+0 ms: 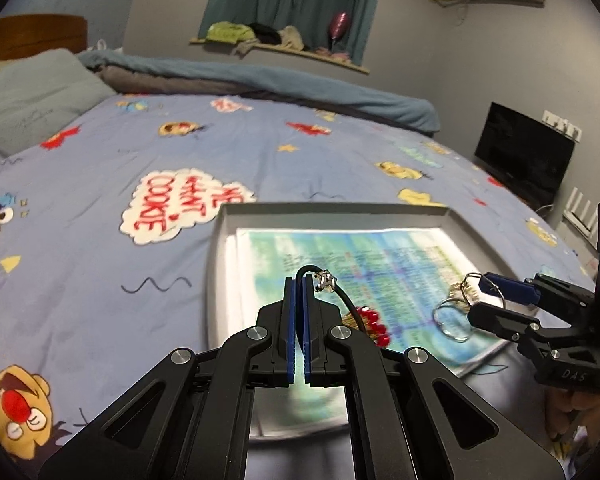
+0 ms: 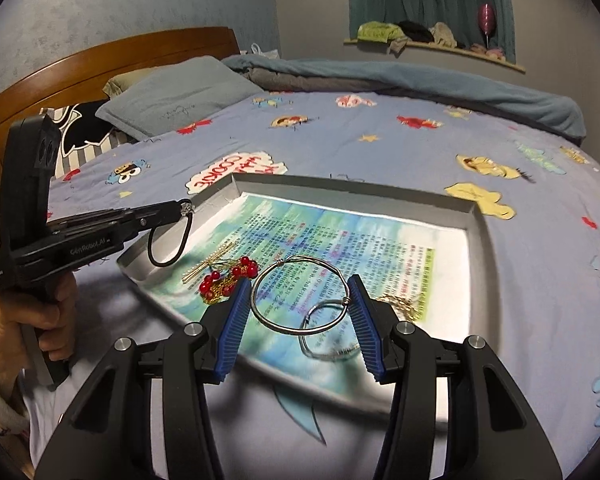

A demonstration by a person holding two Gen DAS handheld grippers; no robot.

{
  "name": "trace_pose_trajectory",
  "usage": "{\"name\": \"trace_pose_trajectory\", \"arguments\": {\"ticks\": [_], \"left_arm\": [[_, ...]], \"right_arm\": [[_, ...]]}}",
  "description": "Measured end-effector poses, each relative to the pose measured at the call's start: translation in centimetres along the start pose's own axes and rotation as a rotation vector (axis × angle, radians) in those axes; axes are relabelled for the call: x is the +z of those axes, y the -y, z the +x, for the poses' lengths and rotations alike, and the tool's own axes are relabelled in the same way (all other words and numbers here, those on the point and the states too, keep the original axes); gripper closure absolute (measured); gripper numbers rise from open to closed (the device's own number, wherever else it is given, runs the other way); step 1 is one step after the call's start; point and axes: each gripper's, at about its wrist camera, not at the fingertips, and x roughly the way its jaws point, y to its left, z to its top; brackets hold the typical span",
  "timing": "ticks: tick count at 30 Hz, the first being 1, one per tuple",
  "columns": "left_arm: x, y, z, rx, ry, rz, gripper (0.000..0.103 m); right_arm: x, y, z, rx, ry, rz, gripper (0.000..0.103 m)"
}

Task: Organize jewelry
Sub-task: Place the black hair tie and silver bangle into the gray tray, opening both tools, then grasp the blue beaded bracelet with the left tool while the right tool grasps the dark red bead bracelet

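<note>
Black elastic cord: I see a hair tie with a small silver charm pinched between the blue pads of my left hand-held gripper, whose jaws are nearly touching. In the left wrist view the cord loops up over the fingertips at frame centre and curves down to the right. In the right wrist view the same hair tie hangs as a loop below the left hand-held gripper at centre left, over the near-left corner of the tray.

The grey tray lies on the bed, on a blue cartoon-print sheet. A printed paper sheet lines its floor.

My right hand-held gripper stands wide, lower centre of its own view, with the blue pads on either side of a large wire hoop. I cannot tell whether the pads touch it. A smaller wire ring overlaps the hoop at its lower right. A gold chain piece shows just beyond the right pad.

A red bead cluster on gold wire lies left of the hoop, beside a gold hair pin.

In the left wrist view the right hand-held gripper enters from the right edge, with the rings at its tips.
</note>
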Motion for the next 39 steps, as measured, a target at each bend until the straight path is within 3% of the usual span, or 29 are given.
{"name": "trace_pose_trajectory", "arguments": {"ticks": [6,11,13,16,18,26,39], "left_arm": [[-0.6,-0.6,2.1,0.011,-0.088,-0.01,0.1],[-1.0,-0.6,2.4,0.01,-0.106,-0.006,0.099],[-1.1,-0.5,1.8,0.008,-0.093,-0.002,0.089],[-1.2,-0.2,0.9,0.004,-0.065,0.013,0.069],[-1.2,-0.1,0.5,0.005,-0.052,0.01,0.062],[-1.6,-0.1,-1.9,-0.035,0.001,0.014,0.062],[-4.4,-0.2,-5.1,-0.067,0.007,0.019,0.062]], "right_arm": [[0.2,-0.3,1.9,0.002,-0.056,-0.016,0.054],[-0.3,-0.1,3.2,-0.007,-0.104,-0.013,0.053],[-0.3,0.0,2.7,-0.007,-0.084,-0.011,0.052],[-0.3,-0.2,1.8,-0.004,-0.048,-0.023,0.036],[-0.3,-0.3,1.4,-0.009,-0.032,-0.029,0.036],[-1.4,-1.0,-2.2,-0.02,0.071,-0.038,0.036],[-4.7,-1.7,-5.1,-0.021,0.104,-0.004,0.036]]}}
